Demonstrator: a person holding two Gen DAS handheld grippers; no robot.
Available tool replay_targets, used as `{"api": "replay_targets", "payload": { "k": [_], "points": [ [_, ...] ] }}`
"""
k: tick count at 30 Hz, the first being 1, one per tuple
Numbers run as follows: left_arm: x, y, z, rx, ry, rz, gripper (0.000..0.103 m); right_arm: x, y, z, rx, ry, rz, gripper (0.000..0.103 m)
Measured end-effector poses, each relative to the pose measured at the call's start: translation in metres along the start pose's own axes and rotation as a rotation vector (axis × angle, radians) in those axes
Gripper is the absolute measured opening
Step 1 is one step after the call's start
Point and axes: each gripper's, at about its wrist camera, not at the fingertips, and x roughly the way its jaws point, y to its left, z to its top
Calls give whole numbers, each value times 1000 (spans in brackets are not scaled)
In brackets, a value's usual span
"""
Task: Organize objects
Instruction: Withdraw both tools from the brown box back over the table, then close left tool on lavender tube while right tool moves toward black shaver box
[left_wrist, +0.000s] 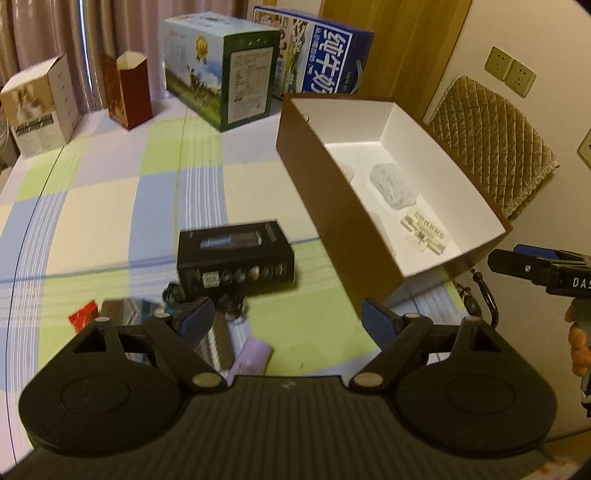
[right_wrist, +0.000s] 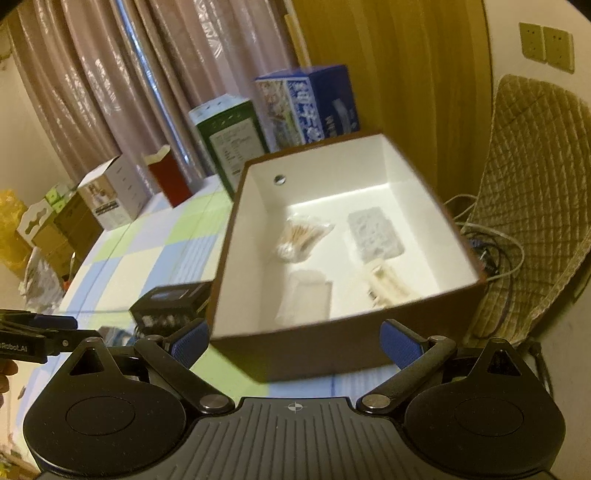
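A brown box with a white inside (left_wrist: 325, 206) (right_wrist: 236, 229) stands open on the checked tablecloth. It holds a bag of cotton swabs (right_wrist: 301, 236), a clear wrapped pack (left_wrist: 393, 184) (right_wrist: 375, 230), small white pieces (left_wrist: 424, 229) (right_wrist: 384, 282) and a white packet (right_wrist: 308, 295). A black box (left_wrist: 234, 258) (right_wrist: 173, 301) lies left of it. Near my left gripper (left_wrist: 288, 321), open and empty, lie a purple item (left_wrist: 249, 360), a red packet (left_wrist: 84, 314) and dark small things (left_wrist: 173, 295). My right gripper (right_wrist: 293, 341) is open and empty at the brown box's near wall.
At the table's back stand a green-white carton (left_wrist: 221, 70) (right_wrist: 231, 144), a blue carton (left_wrist: 325, 62) (right_wrist: 310, 103), a red box (left_wrist: 131, 88) (right_wrist: 168, 177) and a white box (left_wrist: 40, 107) (right_wrist: 112, 192). A quilted chair (left_wrist: 491, 144) (right_wrist: 528, 206) and cables (right_wrist: 491, 247) are right.
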Motion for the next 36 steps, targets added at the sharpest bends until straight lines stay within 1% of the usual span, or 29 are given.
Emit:
{"api": "replay_targets", "payload": {
  "k": [11,15,17,25,28,31,36],
  "points": [
    [-15,36,-42,-22,21,34,83,22,43,-36,-35,106,54,96],
    [-13,41,-54,-3,32,39,82,32,54,-48,-45,136,58,96],
    [-11,42,-60,10,41,41,79,37,58,-53,-48,152,55,96],
    [11,45,-78,42,78,38,73,54,67,-68,-45,193,41,96],
    [23,45,-81,58,92,30,69,59,68,-70,-50,198,33,96],
    [39,44,-82,62,125,25,64,64,66,-72,-48,205,19,96],
    [63,41,-81,85,149,25,63,69,62,-72,-37,220,7,96]
  ]
}}
